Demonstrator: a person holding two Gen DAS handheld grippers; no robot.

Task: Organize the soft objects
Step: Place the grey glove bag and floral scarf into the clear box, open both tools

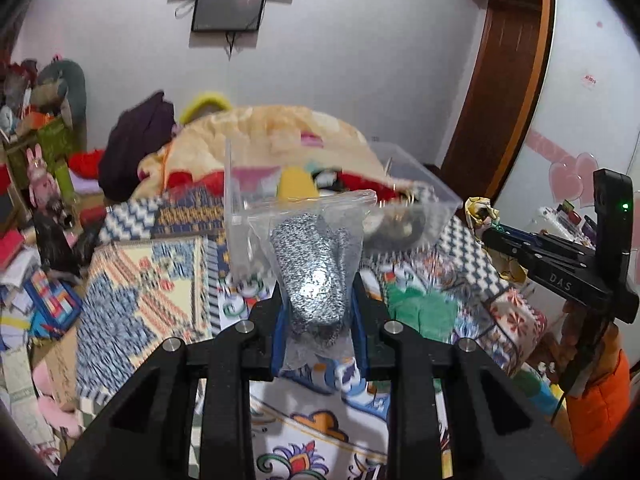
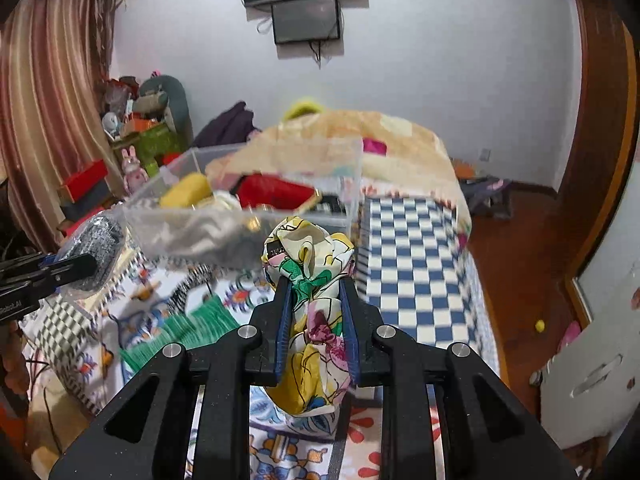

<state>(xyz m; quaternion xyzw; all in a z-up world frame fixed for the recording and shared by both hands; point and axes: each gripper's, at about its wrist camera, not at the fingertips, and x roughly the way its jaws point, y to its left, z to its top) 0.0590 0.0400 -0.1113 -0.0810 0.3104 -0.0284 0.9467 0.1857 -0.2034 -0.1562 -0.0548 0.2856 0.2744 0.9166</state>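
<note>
Both grippers were raised above the patterned bedspread (image 1: pixel 132 280), aimed at the clear bin (image 1: pixel 420 200). Left gripper (image 1: pixel 318 300) pinched a bagged grey knit roll (image 1: pixel 312 276); right gripper (image 2: pixel 314 304) squeezed a bundled floral cloth (image 2: pixel 308 264) alongside it.

The clear bin (image 1: pixel 420 200) sits on the bed (image 2: pixel 416 280), with the blanket heap (image 1: pixel 280 136) behind it.

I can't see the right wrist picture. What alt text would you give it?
A right hand-held gripper clamps a bunched floral cloth above a patterned bedspread, facing a clear plastic bin of soft items. At the left edge, the left hand-held gripper holds a bagged grey knit bundle.
</note>
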